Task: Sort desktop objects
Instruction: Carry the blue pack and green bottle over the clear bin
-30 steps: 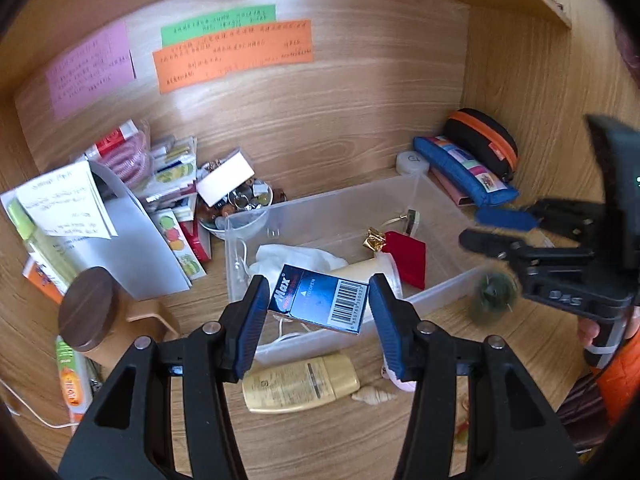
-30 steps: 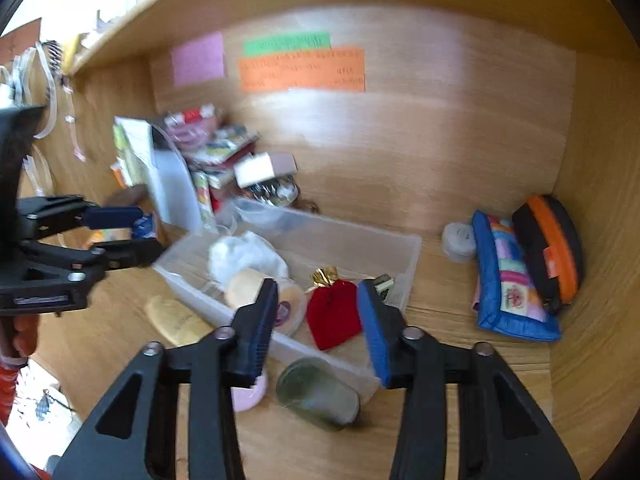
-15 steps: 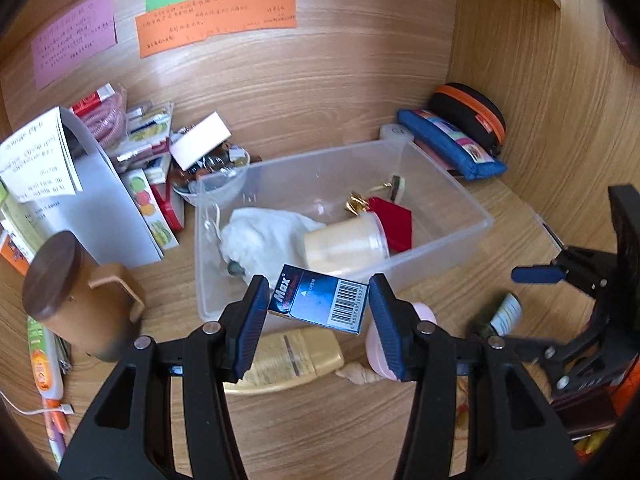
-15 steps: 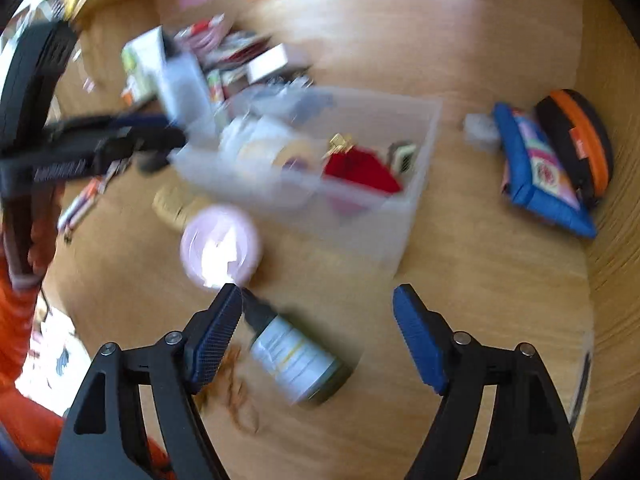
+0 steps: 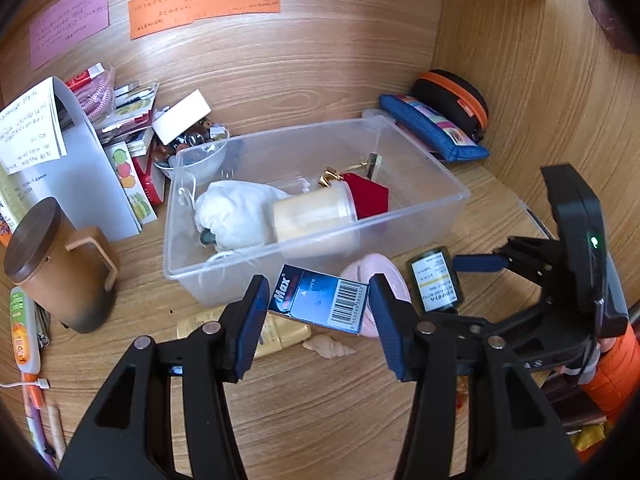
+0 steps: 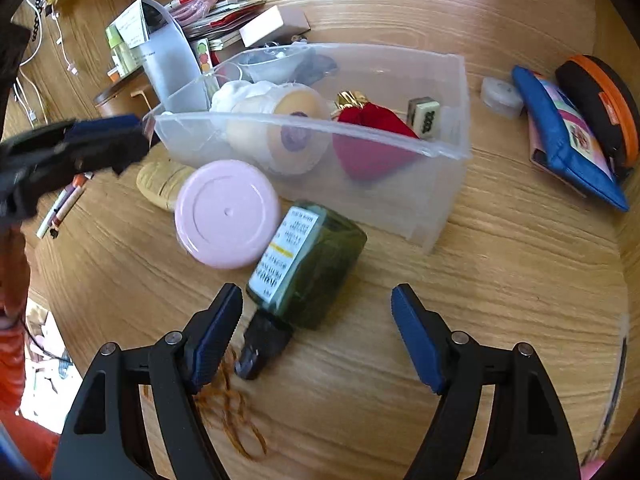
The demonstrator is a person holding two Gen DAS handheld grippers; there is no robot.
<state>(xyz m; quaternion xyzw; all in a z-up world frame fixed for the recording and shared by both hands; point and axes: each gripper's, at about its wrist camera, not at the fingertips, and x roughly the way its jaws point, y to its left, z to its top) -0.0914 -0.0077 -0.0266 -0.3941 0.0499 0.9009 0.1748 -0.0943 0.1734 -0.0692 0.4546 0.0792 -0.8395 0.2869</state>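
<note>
Left claw (image 5: pixel 316 312) clamping blue box (image 5: pixel 318 300); right claw (image 6: pixel 316 320) spread – green bottle (image 6: pixel 308 260), pink lid (image 6: pixel 227 214) beside.

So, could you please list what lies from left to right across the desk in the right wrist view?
Round pink lid → dark green labelled bottle → small white round container → blue fabric pouch → black case with orange zip.

Your view of the handwriting on the orange paper note (image 5: pixel 204 4) is too small to read; the blurred black left gripper (image 6: pixel 100 140) hides its load.
</note>
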